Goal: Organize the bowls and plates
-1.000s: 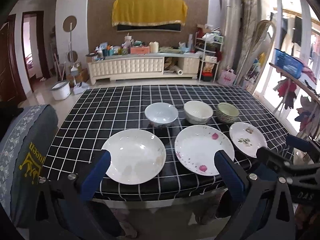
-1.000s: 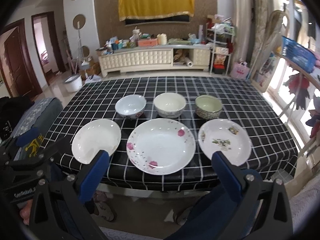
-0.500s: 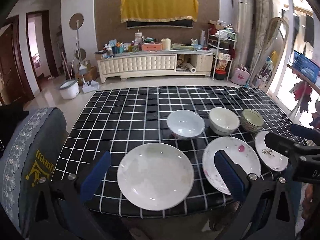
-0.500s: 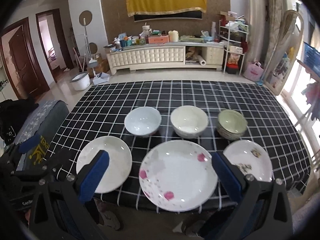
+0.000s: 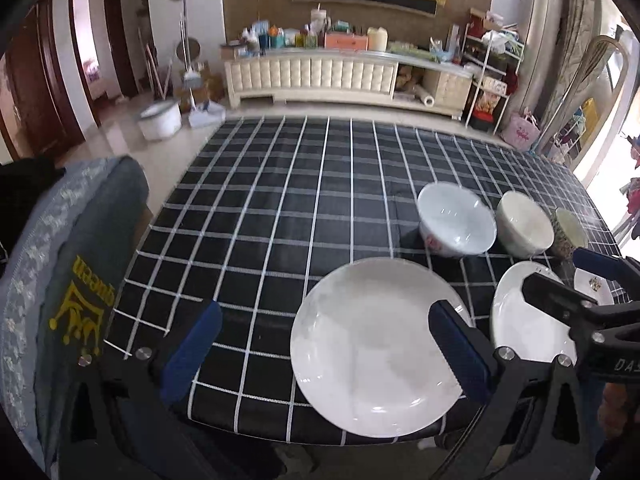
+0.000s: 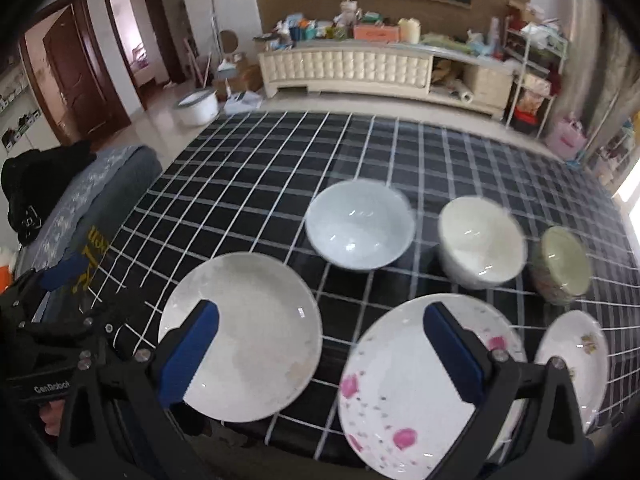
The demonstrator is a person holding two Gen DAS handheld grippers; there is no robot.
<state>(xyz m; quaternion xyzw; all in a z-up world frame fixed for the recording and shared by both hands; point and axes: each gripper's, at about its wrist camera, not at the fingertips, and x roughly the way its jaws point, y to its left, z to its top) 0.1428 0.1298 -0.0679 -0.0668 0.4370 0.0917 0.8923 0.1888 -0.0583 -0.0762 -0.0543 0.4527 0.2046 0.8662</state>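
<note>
Three plates lie along the front edge of a black checked table (image 5: 280,200): a plain white plate (image 5: 372,344) (image 6: 244,332), a pink-flowered plate (image 6: 416,384) (image 5: 524,320) and a small plate with a leaf print (image 6: 576,356). Behind them stand a pale blue bowl (image 6: 360,224) (image 5: 456,224), a cream bowl (image 6: 480,240) (image 5: 524,228) and a green patterned bowl (image 6: 562,264). My left gripper (image 5: 324,344) hangs open above the table's front edge, its right finger over the white plate. My right gripper (image 6: 320,348) stands open over the gap between the white and flowered plates. Neither holds anything.
A grey cushioned chair back (image 5: 76,264) stands at the table's left. Beyond the table are a white cabinet (image 5: 320,76) loaded with clutter, a white tub (image 5: 160,120) on the floor and a wire shelf (image 5: 488,80). The far half of the tablecloth bears nothing.
Both grippers have moved forward and down toward the plates and shifted left. The dishes look larger and nearer. Nothing on the table has moved and both grippers stay open.
</note>
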